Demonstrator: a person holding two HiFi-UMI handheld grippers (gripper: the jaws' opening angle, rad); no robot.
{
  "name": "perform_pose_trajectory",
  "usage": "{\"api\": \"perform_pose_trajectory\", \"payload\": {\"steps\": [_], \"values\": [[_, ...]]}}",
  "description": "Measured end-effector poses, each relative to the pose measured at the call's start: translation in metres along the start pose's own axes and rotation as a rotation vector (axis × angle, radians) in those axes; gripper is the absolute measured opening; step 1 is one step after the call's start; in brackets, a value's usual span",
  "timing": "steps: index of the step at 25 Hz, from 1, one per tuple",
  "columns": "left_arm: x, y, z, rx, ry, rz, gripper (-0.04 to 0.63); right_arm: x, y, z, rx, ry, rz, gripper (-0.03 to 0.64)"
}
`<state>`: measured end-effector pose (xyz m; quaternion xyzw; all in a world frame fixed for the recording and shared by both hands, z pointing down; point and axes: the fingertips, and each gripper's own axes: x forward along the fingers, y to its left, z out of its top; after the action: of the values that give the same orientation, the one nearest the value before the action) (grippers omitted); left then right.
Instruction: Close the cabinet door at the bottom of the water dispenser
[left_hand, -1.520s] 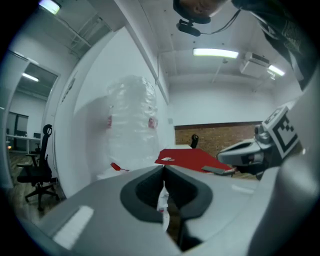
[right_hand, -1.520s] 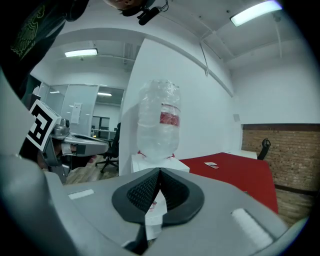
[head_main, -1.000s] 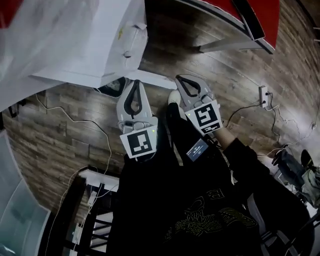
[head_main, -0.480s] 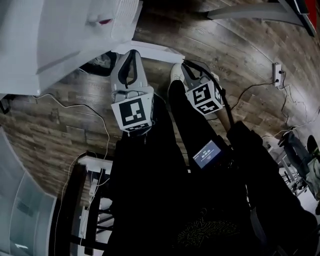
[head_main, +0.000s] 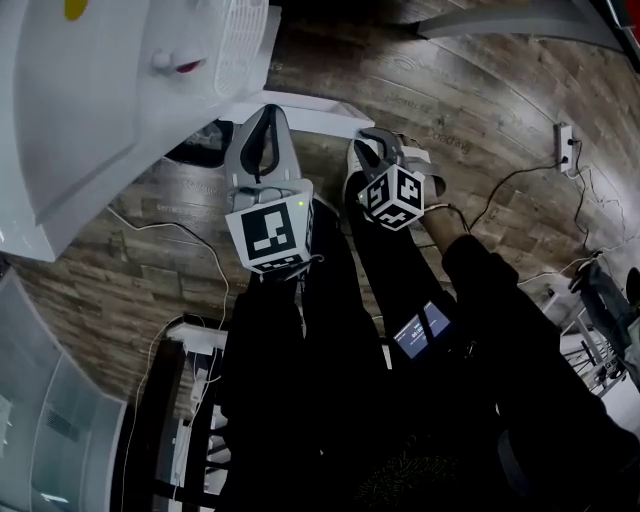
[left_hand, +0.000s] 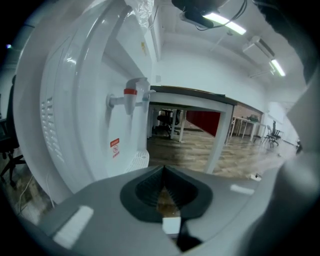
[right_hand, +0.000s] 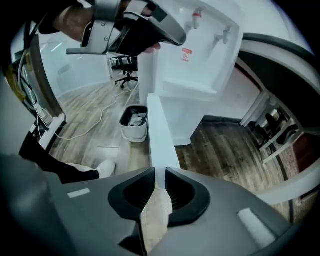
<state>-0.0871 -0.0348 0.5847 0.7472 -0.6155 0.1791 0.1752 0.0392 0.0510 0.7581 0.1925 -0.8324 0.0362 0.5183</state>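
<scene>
The white water dispenser (head_main: 120, 90) stands at the upper left of the head view, its taps showing in the left gripper view (left_hand: 131, 95). Its bottom cabinet door (head_main: 300, 104) stands open and shows as a thin white slab. In the right gripper view the door's edge (right_hand: 159, 125) runs straight between the jaws, and my right gripper (right_hand: 160, 172) is shut on it. My left gripper (head_main: 266, 115) hangs beside the dispenser front, its jaws (left_hand: 163, 170) shut and empty. A hand holds it at the top of the right gripper view (right_hand: 145, 30).
A small waste bin (right_hand: 134, 121) sits on the wood floor beside the dispenser. Cables (head_main: 190, 250) and a power strip (head_main: 567, 135) lie on the floor. A black rack (head_main: 170, 420) stands at lower left. The person's legs and a white shoe (right_hand: 105, 169) are close below.
Both grippers have moved closer to the dispenser and the door. The right gripper has turned and now has the door edge between its jaws.
</scene>
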Motion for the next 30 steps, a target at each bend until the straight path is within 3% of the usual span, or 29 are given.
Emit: {"api": "perform_pose_trajectory", "payload": {"steps": [9,15,23,27,30], "values": [[0.003,0.004,-0.001,-0.029,0.006,0.006,0.008,0.009,-0.043,0.003,0.011,0.003,-0.047,0.062],[0.012,0.011,-0.006,-0.061,0.017,0.019,0.008,0.028,-0.099,0.018,0.009,0.001,-0.064,0.066],[0.022,0.008,-0.001,-0.039,0.016,-0.010,0.008,0.064,-0.176,0.062,0.025,-0.052,-0.116,0.064],[0.025,0.005,0.003,-0.048,0.010,-0.009,0.008,0.089,-0.211,0.102,0.030,-0.096,-0.080,0.049],[0.028,0.006,-0.001,-0.053,0.028,-0.006,0.008,0.113,-0.215,0.121,0.021,-0.040,0.000,0.015]]}}
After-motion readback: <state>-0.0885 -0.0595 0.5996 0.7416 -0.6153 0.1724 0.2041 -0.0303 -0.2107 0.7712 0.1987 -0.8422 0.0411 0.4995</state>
